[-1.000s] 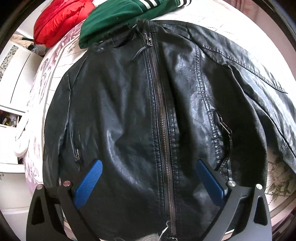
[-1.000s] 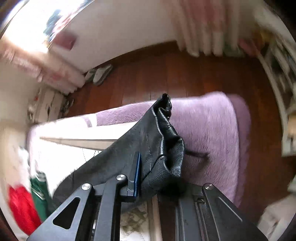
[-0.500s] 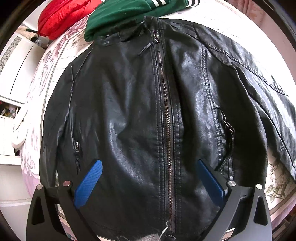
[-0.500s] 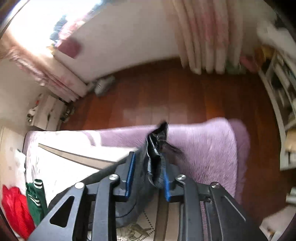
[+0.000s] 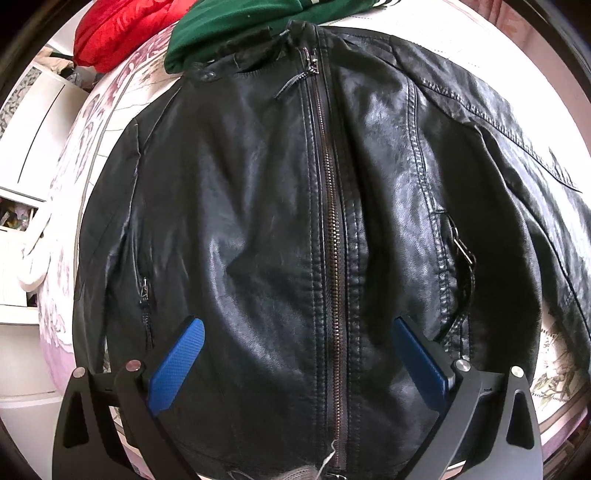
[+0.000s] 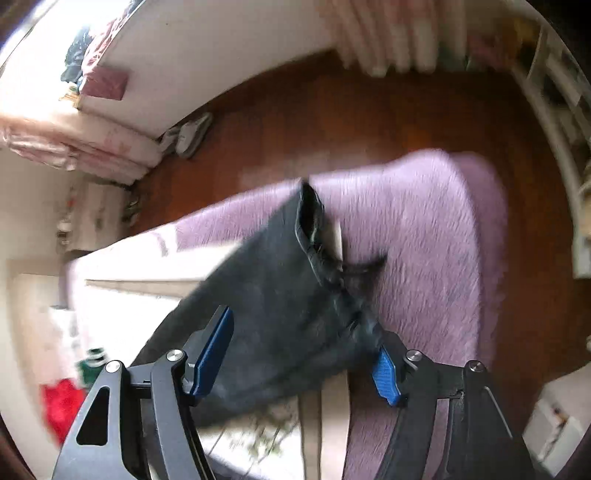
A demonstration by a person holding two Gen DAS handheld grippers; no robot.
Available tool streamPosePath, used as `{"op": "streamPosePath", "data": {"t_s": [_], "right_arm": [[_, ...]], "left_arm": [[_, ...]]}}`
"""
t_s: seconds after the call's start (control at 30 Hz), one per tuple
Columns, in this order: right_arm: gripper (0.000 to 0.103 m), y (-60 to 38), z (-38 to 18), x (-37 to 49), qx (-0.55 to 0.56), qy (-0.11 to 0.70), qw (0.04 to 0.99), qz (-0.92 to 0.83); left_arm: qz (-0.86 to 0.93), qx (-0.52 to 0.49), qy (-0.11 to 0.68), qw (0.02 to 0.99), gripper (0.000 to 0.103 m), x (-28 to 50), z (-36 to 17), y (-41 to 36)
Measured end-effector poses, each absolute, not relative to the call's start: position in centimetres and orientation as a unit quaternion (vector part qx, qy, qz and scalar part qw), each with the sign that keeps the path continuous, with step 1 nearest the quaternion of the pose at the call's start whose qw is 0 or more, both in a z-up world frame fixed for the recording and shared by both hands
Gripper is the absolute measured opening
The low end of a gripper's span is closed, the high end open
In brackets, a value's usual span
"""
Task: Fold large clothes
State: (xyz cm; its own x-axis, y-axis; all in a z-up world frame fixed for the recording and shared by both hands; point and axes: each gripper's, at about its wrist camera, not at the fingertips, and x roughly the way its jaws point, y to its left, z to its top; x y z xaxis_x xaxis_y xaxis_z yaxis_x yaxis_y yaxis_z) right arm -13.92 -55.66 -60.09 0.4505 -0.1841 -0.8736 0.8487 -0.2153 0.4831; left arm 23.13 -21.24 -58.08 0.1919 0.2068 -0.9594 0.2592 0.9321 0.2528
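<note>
1. A black leather jacket (image 5: pixel 280 229) lies front side up on a bed (image 5: pixel 554 373), zipped shut, its collar at the far end and its hem at the near edge of the left wrist view.
2. The zipper (image 5: pixel 330 236) runs down the middle of the jacket from collar to hem; a zipped pocket sits on each front panel.
3. The left gripper (image 5: pixel 295 354) hovers over the lower front of the jacket with its blue pads (image 5: pixel 173 365) spread wide, one on either side of the zipper, holding nothing.
4. The jacket's right-hand sleeve stretches away to the right across the floral bedspread.
5. Beyond the collar lie a green garment (image 5: pixel 236 26) with white stripes, touching the jacket's collar, and a red garment (image 5: pixel 118 29) further to the left.
6. In the right wrist view, which is blurred, the sleeve (image 6: pixel 288 295) lies between the fingers of the right gripper (image 6: pixel 299 365), with its cuff opening pointing away.
7. The right gripper's jaws stand apart; the sleeve lies against the left blue pad, and whether it touches the right one I cannot tell.
8. Under and beyond the sleeve is a purple fluffy blanket (image 6: pixel 424 236); past it is a dark wooden floor (image 6: pixel 332 122).
</note>
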Motion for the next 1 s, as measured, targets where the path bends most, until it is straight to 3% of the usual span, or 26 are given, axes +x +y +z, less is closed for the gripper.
{"op": "streamPosePath", "data": {"t_s": [0.07, 0.13, 0.2, 0.37, 0.63, 0.87, 1.0], "right_arm": [[0.064, -54.8, -61.4, -13.8, 0.641, 0.255, 0.577, -0.437], [0.037, -54.7, -62.0, -12.9, 0.625, 0.254, 0.592, -0.441], [0.027, -54.4, -62.2, -12.0, 0.604, 0.256, 0.598, -0.460], [0.027, -54.0, -62.8, -9.3, 0.591, 0.260, 0.608, -0.462], [0.027, -53.0, -55.9, -9.3, 0.538, 0.230, 0.628, -0.513], [0.033, -55.2, -63.0, -9.6, 0.634, 0.244, 0.588, -0.440], [0.034, -54.9, -62.8, -9.0, 0.621, 0.217, 0.599, -0.457]], "left_arm": [[-0.020, 0.190, 0.633, 0.750, 0.103, 23.2, -58.1, -21.3], [-0.023, 0.198, 0.628, 0.752, 0.103, 23.2, -58.1, -21.5], [-0.025, 0.205, 0.623, 0.754, 0.103, 23.3, -58.0, -21.6], [-0.023, 0.211, 0.622, 0.754, 0.103, 23.8, -58.0, -21.5], [-0.024, 0.201, 0.621, 0.757, 0.103, 24.5, -57.8, -21.0], [-0.030, 0.201, 0.626, 0.753, 0.103, 24.4, -58.6, -21.2], [-0.029, 0.201, 0.626, 0.753, 0.103, 25.0, -59.1, -21.1]]}}
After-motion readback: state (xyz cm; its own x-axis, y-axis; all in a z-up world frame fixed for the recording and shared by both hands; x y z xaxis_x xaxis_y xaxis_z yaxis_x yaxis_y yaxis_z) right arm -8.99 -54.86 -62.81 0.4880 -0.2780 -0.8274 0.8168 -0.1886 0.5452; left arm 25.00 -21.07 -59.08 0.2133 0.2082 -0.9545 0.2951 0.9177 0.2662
